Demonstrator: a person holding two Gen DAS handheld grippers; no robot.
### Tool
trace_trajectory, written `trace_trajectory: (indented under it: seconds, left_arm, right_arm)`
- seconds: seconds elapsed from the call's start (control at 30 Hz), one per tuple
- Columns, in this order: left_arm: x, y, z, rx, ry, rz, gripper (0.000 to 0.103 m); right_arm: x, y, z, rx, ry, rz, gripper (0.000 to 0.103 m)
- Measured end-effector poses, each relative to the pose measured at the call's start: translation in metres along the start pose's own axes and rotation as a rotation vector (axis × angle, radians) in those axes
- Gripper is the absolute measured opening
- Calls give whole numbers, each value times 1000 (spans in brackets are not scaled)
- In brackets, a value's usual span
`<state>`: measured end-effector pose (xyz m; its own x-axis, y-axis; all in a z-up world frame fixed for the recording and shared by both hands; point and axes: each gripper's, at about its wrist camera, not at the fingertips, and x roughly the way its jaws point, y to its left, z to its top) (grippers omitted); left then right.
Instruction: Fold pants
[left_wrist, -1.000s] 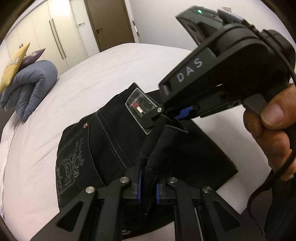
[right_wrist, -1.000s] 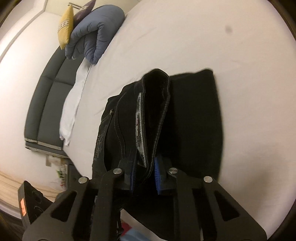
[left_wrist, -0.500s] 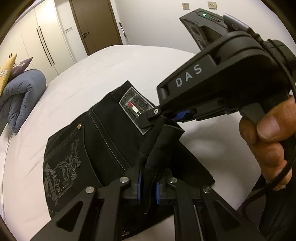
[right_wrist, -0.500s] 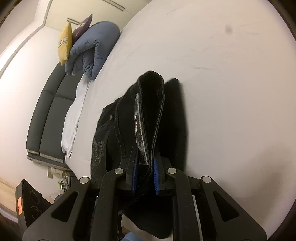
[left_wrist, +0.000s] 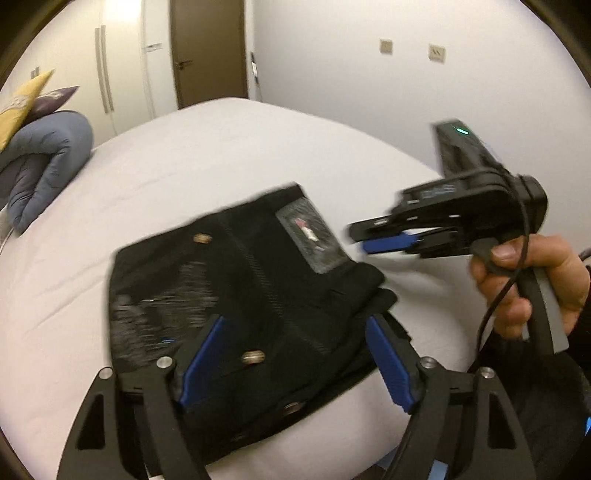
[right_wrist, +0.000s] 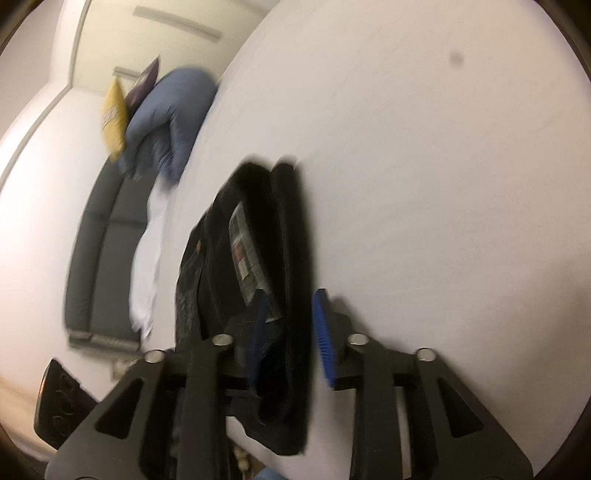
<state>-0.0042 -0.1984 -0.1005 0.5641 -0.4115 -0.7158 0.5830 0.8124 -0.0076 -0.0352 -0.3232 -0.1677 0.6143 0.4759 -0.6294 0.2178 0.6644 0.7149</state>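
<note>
Both grippers, left (left_wrist: 293, 360) and right (right_wrist: 290, 332), have now opened and released the pants (left_wrist: 236, 306), which lie folded on the bed (left_wrist: 229, 147), long axis toward 11 o'clock, nearer the left.

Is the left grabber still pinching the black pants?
Apart. In the left wrist view the left gripper has its jaws spread wide, and the black pants lie flat on the bed between the blue pads, with nothing pinched.

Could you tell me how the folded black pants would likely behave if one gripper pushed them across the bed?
The pants would probably bunch rather than slide whole: they are soft layered cloth lying on the bed. They look like thick denim with rivets, so likely fairly heavy. The top layer might shift, since both tongs stand open.
</note>
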Motion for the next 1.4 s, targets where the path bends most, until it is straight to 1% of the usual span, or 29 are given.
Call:
trace_trajectory:
  seconds: [0.07,0.13,0.17,0.23,0.27,0.3,0.33,0.37,0.47,0.5,0.53,0.57,0.6,0.63,0.7,0.73,0.8,0.83,0.87,0.9,1.03,1.1,1.13,1.17,1.23,1.3,1.33,1.37,1.4]
  left_arm:
    - [-8,19,1,-45,-15,25,79]
    - [-2,48,4,-102,-8,50,79]
    - [5,60,6,-131,5,55,77]
    - [17,73,4,-186,36,35,72]
    - [23,76,6,-209,63,21,68]
    - [30,80,8,-223,84,16,65]
    - [34,87,11,-230,93,12,62]
    - [38,94,15,-241,93,10,62]
    - [51,106,33,-255,87,5,62]
    - [58,109,39,-251,92,1,60]
    - [65,112,46,-245,94,-1,53]
    - [74,116,53,-243,104,-10,49]
    - [84,121,57,-250,125,-18,48]
    - [95,125,60,-257,153,-15,43]
    - [116,131,55,-276,232,-26,40]
    - [117,131,51,-278,236,-29,40]
    - [107,119,38,-230,230,-4,40]
    - [100,112,30,-199,223,18,36]
    - [94,107,23,-190,216,33,36]
    - [85,104,13,-194,204,44,36]
    - [54,100,-29,-257,159,14,36]
    - [40,89,-45,-241,132,25,36]
    - [34,85,-49,-229,122,32,36]
    - [26,82,-52,-224,112,25,36]
    - [13,83,-53,-229,88,15,36]
    - [1,88,-53,-240,51,30,47]
    - [-3,92,-53,-248,34,44,56]
    - [-6,99,-54,-264,25,56,59]
    - [-8,105,-52,-287,27,62,59]
  right_arm:
    - [-10,19,-3,-38,-23,66,29]
    - [-8,44,-10,-111,6,122,29]
    - [-2,55,-15,-153,37,120,29]
    - [20,62,-27,-204,112,61,29]
    - [39,53,-35,-185,177,-5,28]
    - [48,44,-41,-167,197,-32,27]
    - [46,37,-47,-159,159,2,27]
    - [42,33,-49,-150,134,33,26]
    - [37,26,-55,-123,118,53,23]
    - [38,26,-56,-124,118,54,23]
    - [38,25,-56,-123,119,51,21]
    - [39,22,-53,-117,119,33,14]
    - [39,21,-53,-111,121,24,12]
    - [42,22,-55,-106,122,19,8]
    - [42,20,-57,-99,122,10,3]
    - [40,11,-53,-92,121,14,2]
    - [39,8,-53,-84,115,18,2]
    - [41,9,-54,-86,113,16,2]
    - [41,8,-56,-87,112,14,2]
    - [41,8,-56,-88,111,13,2]
    - [43,15,-59,-103,109,-6,2]
    - [40,24,-54,-128,109,-30,3]
    - [36,28,-54,-134,111,-38,8]
    - [29,36,-52,-133,107,-31,10]
    - [11,49,-49,-156,51,32,12]
    - [-5,59,-49,-192,-3,73,21]
    - [-7,58,-50,-196,-7,84,35]
    - [-2,51,-51,-185,6,74,58]
    - [5,44,-54,-171,29,43,65]
